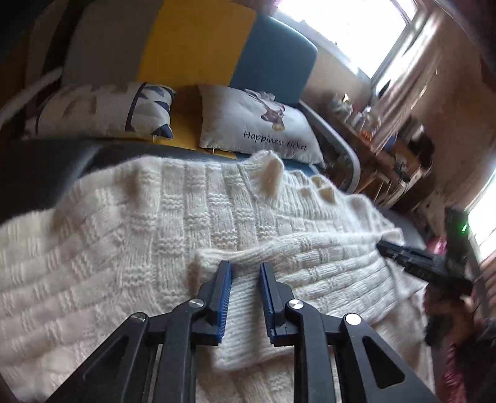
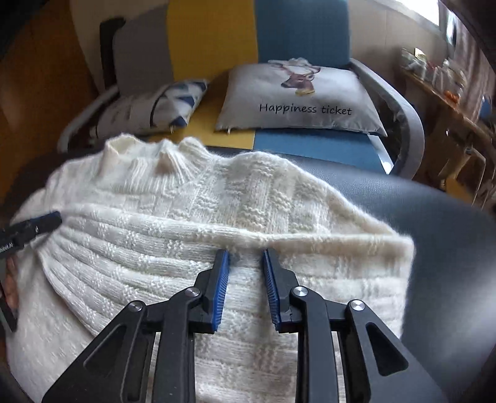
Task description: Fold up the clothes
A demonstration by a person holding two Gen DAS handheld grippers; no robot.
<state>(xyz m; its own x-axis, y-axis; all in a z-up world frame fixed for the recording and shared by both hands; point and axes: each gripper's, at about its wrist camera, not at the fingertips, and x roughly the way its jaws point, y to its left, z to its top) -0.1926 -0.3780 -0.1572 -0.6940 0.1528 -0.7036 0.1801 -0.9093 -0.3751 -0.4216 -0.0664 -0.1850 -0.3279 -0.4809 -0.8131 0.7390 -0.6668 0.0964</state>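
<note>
A white cable-knit sweater (image 1: 155,217) lies spread on a dark padded surface (image 2: 449,232), collar (image 2: 167,152) toward the far side. One sleeve (image 1: 310,245) is folded across the body. My left gripper (image 1: 245,265) is open, its blue-padded fingers just short of the sleeve's cuff end, nothing between them. My right gripper (image 2: 246,252) is open too, hovering at the folded sleeve's edge (image 2: 294,238) near the sweater's right side. Each view shows the other gripper: the right gripper (image 1: 403,252) at the sweater's right edge, the left gripper (image 2: 34,228) at its left.
Behind the sweater stands a yellow and blue chair (image 2: 297,37) with grey armrests (image 2: 403,117), holding a "Happiness ticket" pillow (image 2: 303,102) and a blue-patterned pillow (image 2: 148,108). A cluttered wooden shelf (image 1: 387,145) and bright window (image 1: 347,28) lie to the right.
</note>
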